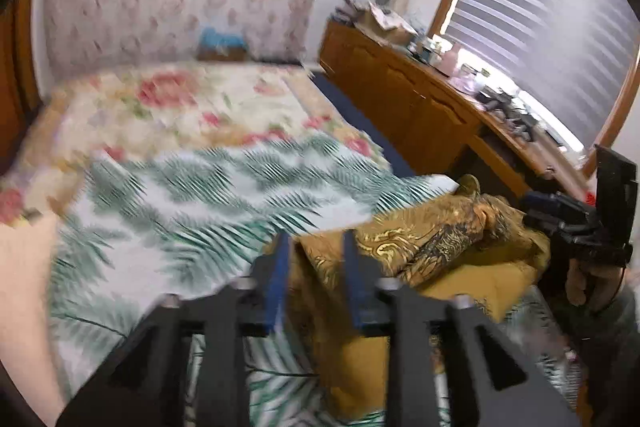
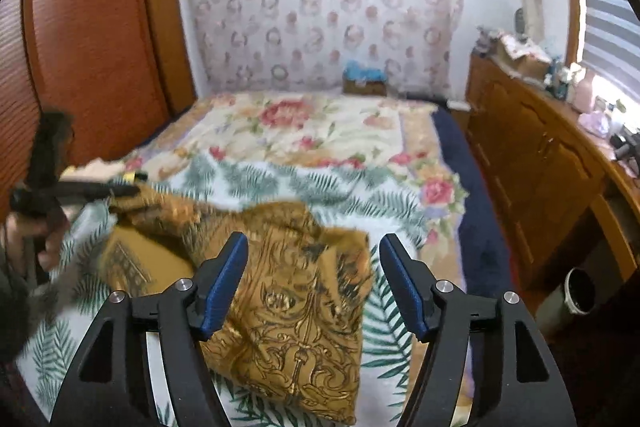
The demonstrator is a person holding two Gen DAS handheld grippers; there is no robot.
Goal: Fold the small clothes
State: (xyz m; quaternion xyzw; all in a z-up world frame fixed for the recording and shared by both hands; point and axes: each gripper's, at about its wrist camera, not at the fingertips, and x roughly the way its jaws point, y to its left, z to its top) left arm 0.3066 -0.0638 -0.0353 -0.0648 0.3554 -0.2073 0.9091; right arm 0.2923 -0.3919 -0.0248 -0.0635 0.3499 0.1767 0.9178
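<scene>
A mustard patterned garment (image 2: 296, 291) lay half-folded on the palm-print sheet (image 2: 384, 195), the right gripper (image 2: 314, 247) wide above it, the left gripper (image 1: 316, 243) narrowly parted over its edge; released loosely, the fold might spring open.

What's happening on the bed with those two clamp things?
A person is folding a small mustard-gold patterned garment on a palm-leaf sheet spread over the bed. They hold a two-finger gripper in each hand. The right gripper hangs open just above the garment, gripping nothing. The left gripper is at the garment's other end, jaws slightly apart with cloth showing between them; its pads do not appear to be pinching it. The garment lies rumpled and partly doubled over, not yet neatly folded.
</scene>
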